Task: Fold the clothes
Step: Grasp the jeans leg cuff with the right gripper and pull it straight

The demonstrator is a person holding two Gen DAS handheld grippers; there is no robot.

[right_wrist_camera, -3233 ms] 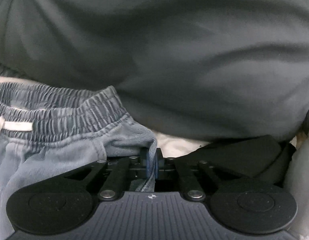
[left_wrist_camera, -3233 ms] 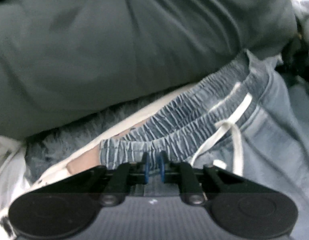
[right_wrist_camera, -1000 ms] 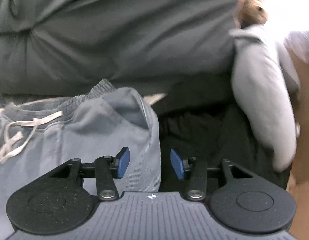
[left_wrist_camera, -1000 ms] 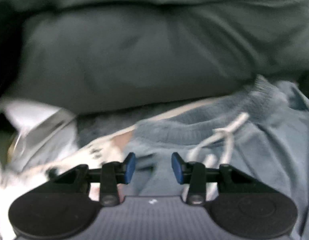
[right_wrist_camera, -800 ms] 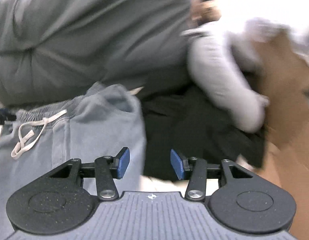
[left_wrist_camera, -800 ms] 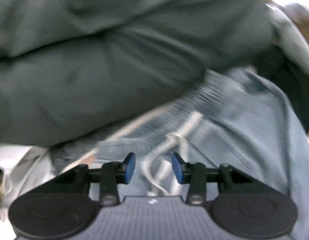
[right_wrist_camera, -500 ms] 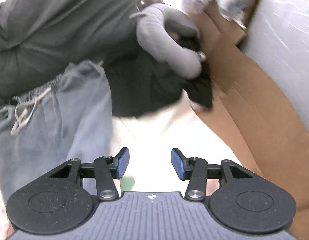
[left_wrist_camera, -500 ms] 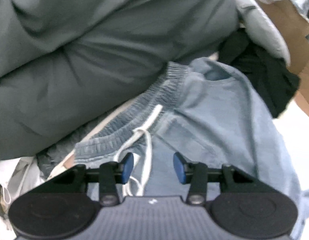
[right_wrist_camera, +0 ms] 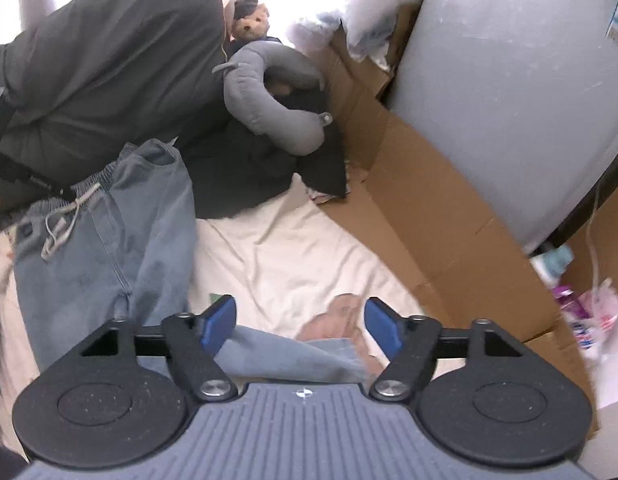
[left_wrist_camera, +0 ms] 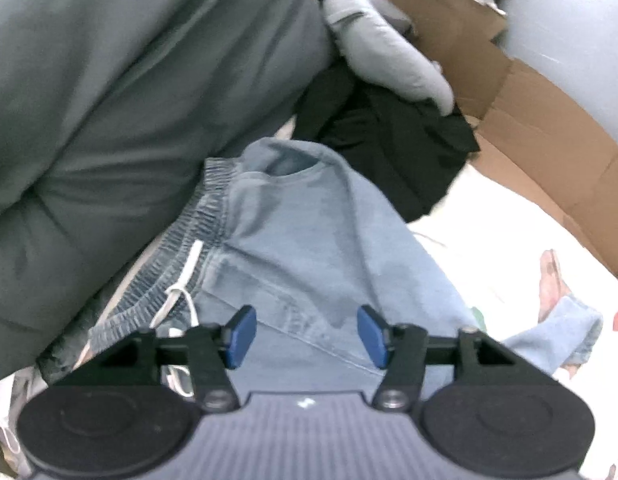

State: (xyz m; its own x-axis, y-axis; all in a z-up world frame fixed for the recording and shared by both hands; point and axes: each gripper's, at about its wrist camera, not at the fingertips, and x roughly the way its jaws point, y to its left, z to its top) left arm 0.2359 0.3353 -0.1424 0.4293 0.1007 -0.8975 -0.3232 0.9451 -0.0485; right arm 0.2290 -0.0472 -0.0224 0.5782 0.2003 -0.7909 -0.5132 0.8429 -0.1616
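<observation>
Across a cream bedsheet (right_wrist_camera: pixel 293 248): light-blue drawstring trousers (right_wrist_camera: pixel 109 240), spread flat, waistband against a big dark-grey cushion (right_wrist_camera: pixel 109 52), white drawstring (right_wrist_camera: pixel 65 216) loose over the front. Beside the waistband, a black garment (right_wrist_camera: pixel 245 168), partly under a grey neck pillow (right_wrist_camera: pixel 269 96); behind that, a small teddy bear (right_wrist_camera: pixel 251 22). Along the sheet's far edge, flattened brown cardboard (right_wrist_camera: pixel 409 200).

Above the trouser front, left gripper (left_wrist_camera: pixel 305 334): blue pads apart, jaws opening, nothing pinched between them, only denim beneath. Over a trouser leg end and the sheet, right gripper (right_wrist_camera: pixel 299 326): jaws wider, opening too, pads clear of the cloth. Pinkish print on the sheet between the right gripper's fingers (right_wrist_camera: pixel 383 330).
</observation>
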